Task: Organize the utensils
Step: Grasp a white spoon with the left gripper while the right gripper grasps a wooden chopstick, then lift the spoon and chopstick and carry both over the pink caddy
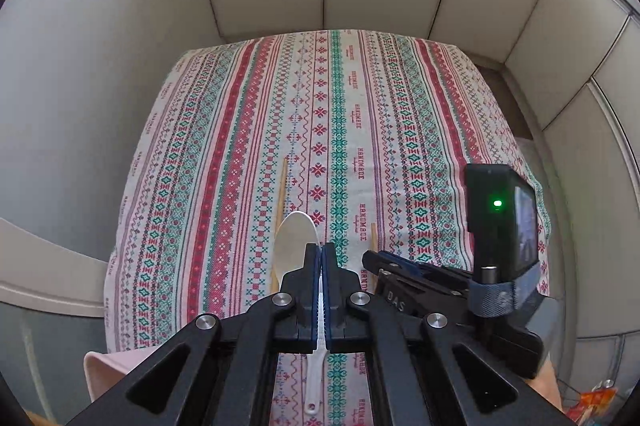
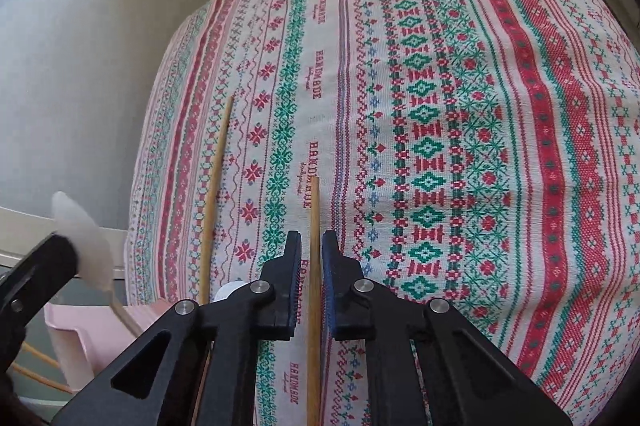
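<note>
A: Firstly, containers. One pink bin (image 2: 68,342), low and left of the right gripper's fingers, beyond the cloth's edge. Contents: thin wooden sticks (image 2: 38,360) seen beside and below its wall; whether they lie inside it I cannot tell.

B: Item two, going rightward?

A: White plastic spoon (image 1: 298,240). Held in the left gripper (image 1: 321,250), fingers clenched on the handle. Long axis runs along the fingers; bowl points forward past the fingertips, handle end trails back beneath the gripper body. Lifted clear of the tablecloth (image 1: 240,130).

B: Item three?

A: Chopstick, left one (image 2: 214,202). Flat on the cloth, left of the right gripper's left finger. Long axis roughly parallel to the fingers, far tip pointing forward and leaning slightly right.

B: Item four?

A: Chopstick, right one (image 2: 315,238). Flat on the cloth, lying between the fingers of the right gripper (image 2: 311,246). Long axis straight along the fingers, tip extending ahead of the fingertips. Jaws parted, a narrow gap on each side of the stick, not yet gripping it.

B: The two sticks?

A: Near each other, apart, almost parallel.
</note>
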The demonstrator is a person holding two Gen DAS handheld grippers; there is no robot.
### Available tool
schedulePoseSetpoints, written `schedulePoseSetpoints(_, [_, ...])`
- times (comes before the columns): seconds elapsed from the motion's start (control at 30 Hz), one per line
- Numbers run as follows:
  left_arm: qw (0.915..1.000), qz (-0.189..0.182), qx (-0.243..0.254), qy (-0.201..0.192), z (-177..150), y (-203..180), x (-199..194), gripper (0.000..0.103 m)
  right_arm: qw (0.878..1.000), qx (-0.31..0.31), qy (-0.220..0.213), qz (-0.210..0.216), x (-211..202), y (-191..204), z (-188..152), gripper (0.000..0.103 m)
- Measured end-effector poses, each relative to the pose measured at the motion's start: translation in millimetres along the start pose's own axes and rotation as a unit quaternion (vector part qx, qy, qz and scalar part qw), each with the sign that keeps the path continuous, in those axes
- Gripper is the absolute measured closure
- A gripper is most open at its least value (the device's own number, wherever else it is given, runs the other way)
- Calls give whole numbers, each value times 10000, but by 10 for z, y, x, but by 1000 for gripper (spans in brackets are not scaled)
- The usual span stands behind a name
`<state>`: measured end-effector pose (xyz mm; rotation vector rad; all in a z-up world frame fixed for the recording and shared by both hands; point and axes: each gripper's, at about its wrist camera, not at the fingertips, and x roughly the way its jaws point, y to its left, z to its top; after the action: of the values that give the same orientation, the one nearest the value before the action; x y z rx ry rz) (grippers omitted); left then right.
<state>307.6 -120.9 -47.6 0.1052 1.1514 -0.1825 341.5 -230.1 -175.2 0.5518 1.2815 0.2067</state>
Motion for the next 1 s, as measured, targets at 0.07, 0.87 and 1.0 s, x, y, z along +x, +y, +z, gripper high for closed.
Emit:
schedulePoseSetpoints(0.07, [10000,-27,-22,-64,-18,19,-53,102,9999,-17,-101,-16,27,17,21,98])
schedulePoseSetpoints(0.87, [9734,-1631,-65,-1606,-662,173,-1834,102,9668,-693,-2460,-47,-2498,531,-1134,98])
schedulePoseSetpoints(1.0, [9640,-1822,19,-1936,-806,258,-2233,102,9585,-883,-2709,19,-2858,756,-1362,98])
